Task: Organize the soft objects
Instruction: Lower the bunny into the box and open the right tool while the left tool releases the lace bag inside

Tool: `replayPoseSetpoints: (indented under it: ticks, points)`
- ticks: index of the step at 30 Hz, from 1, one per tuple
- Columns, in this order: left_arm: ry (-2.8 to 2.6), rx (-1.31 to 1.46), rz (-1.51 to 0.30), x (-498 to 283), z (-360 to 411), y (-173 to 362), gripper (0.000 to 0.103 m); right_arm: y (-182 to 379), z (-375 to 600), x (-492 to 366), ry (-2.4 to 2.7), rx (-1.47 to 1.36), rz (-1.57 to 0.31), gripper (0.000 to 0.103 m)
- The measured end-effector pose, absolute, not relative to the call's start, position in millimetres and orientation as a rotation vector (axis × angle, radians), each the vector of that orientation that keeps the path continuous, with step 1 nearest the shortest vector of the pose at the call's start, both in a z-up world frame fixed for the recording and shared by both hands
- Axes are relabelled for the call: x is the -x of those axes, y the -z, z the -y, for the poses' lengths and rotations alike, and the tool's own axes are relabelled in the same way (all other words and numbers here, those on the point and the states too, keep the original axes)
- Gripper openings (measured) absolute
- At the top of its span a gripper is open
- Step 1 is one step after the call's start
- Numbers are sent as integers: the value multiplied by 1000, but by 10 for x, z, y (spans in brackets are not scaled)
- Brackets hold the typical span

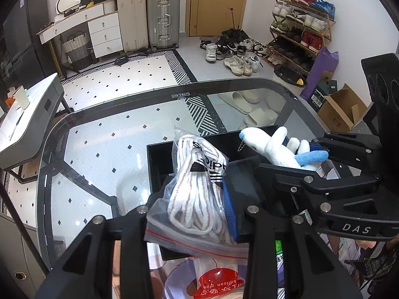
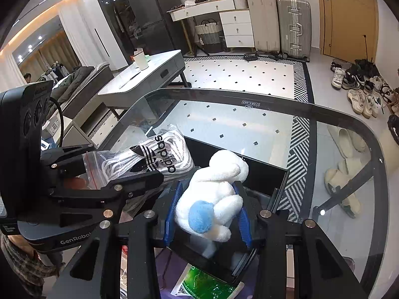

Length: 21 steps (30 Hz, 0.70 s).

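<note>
Two tongs clamped: left tongs (image 1: 199,214) on "adidas" lace bag (image 1: 199,186); right tongs (image 2: 208,214) on plush (image 2: 212,194).

The clear zip bag of white laces (image 2: 149,159) carries a black trefoil and the brand word "adidas"; in the left wrist view only part of that print shows on the bag (image 1: 199,186), seen reversed through the plastic. The right claw (image 1: 311,159) has "DAS" in pale letters on its black body. The left claw (image 2: 119,172) reads "GenRobo", the rest cut off, on the grey housing below it. A red label in a packet (image 1: 217,284) under the worktop glass reads "balloon glue", upside down. A small etched stamp (image 2: 250,104) sits at the far edge of the glass worktop, too small to read.
</note>
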<state>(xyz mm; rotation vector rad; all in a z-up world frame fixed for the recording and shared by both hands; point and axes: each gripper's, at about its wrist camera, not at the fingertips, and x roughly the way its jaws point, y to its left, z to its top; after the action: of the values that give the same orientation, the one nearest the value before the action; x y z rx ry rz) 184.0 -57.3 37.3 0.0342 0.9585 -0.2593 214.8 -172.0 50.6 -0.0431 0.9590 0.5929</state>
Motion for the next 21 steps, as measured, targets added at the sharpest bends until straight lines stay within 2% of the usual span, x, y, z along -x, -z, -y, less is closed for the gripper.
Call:
replayPoseSetpoints:
  ticks: [21]
  points:
    - [253,-41,-1019,-1846,585,-317,37,-303,1654,-2210,-605,44,-1011,43]
